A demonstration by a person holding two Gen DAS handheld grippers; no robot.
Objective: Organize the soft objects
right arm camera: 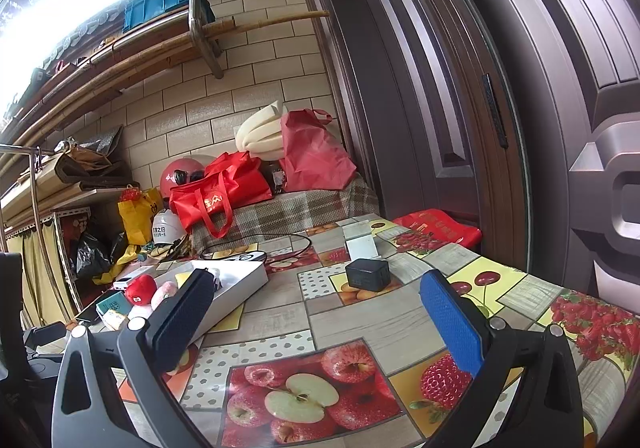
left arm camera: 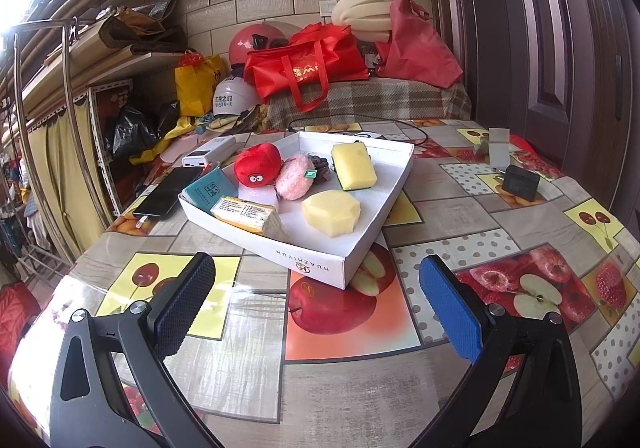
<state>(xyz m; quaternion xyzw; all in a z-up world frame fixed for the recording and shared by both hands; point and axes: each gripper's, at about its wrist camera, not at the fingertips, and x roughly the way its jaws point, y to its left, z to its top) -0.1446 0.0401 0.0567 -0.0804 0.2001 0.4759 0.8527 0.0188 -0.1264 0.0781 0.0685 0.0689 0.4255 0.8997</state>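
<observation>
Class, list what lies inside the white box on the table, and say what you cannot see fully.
Inside the white box: a red plush, a pink plush, two yellow sponges, a teal packet and a yellow packet. A dark item behind the pink plush is mostly covered.

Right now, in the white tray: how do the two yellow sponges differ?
Shape: the far sponge is a rounded rectangle; the near sponge has cut corners, roughly hexagonal.
Backing: the far sponge shows a dark green layer underneath; none is visible on the near sponge.
Place: the far sponge lies toward the back wall of the white tray; the near sponge sits closer to its front corner.
Shared: both pale yellow foam, lying flat, apart from each other, untouched by either gripper.
</observation>
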